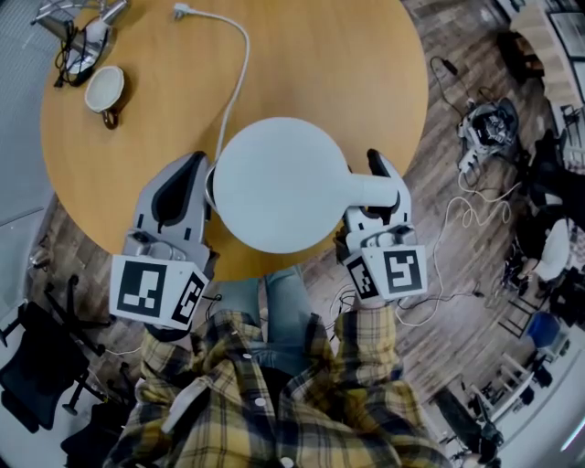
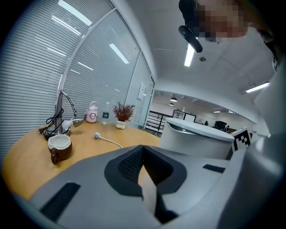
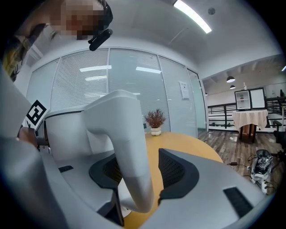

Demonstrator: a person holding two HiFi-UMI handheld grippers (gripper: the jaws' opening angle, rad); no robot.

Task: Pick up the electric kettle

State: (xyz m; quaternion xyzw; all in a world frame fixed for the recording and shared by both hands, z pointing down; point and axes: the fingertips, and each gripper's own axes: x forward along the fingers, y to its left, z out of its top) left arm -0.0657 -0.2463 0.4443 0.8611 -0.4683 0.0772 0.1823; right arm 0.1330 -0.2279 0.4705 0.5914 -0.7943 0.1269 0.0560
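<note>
Both arms, in plaid sleeves (image 1: pixel 366 343), reach forward and down. The left gripper (image 2: pixel 144 154) has its jaws together, empty. The right gripper (image 3: pixel 143 172) has its jaws apart around the kettle handle (image 3: pixel 127 147), with a gap at one pad

My electric kettle (image 1: pixel 274 183) is white with a plain round lid and stands upright at the 6 o'clock edge of the round wooden table (image 1: pixel 320 55). Its base is hidden from me. The thick white handle (image 1: pixel 375 189) sticks out toward 3 o'clock and bends down. That hanging part sits between the parted jaws of my right gripper (image 3: pixel 139 167), close against the left pad, with a gap at the right one. The white cord (image 1: pixel 239 64) runs off toward 12 o'clock, with its plug (image 1: pixel 182 11) lying loose on the wood.
</note>
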